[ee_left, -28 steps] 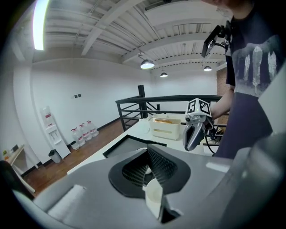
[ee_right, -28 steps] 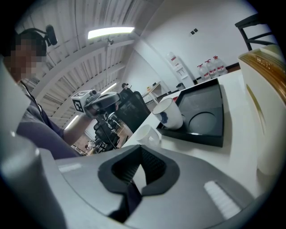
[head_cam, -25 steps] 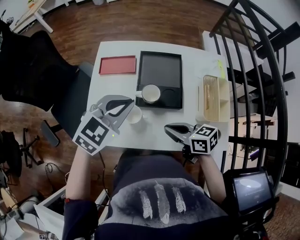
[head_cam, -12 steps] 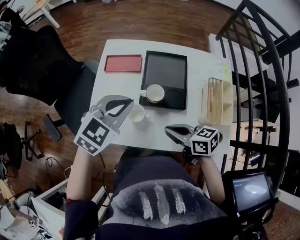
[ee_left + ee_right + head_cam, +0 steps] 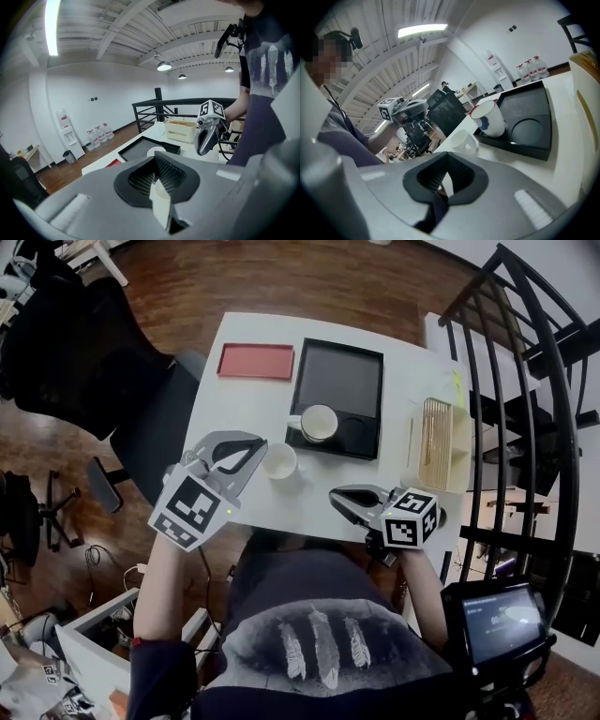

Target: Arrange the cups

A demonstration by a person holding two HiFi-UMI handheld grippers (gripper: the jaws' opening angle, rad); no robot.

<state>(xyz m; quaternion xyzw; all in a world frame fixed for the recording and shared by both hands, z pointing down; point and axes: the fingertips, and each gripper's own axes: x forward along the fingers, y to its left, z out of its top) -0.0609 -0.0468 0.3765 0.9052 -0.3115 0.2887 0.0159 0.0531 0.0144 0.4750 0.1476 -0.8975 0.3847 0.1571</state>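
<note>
Two cups show in the head view. A white mug stands upright in the lower left corner of a black tray, its handle pointing left, with a round recess of the tray just to its right. In the right gripper view this mug has a red rim and a blue mark on its side. A smaller plain white cup stands upright on the white tabletop, just below and left of the tray's corner.

The left gripper hangs just left of the plain cup, over the tabletop's lower left edge. Its jaws are pressed together with nothing between them. The right gripper sits at the lower centre of the frame, well apart from both cups, jaws likewise closed on nothing.

A flat red tray lies left of the black tray at the tabletop's far edge. A pale slatted rack stands at the right side. A black chair fills the upper left, and a black railing curves down the right.
</note>
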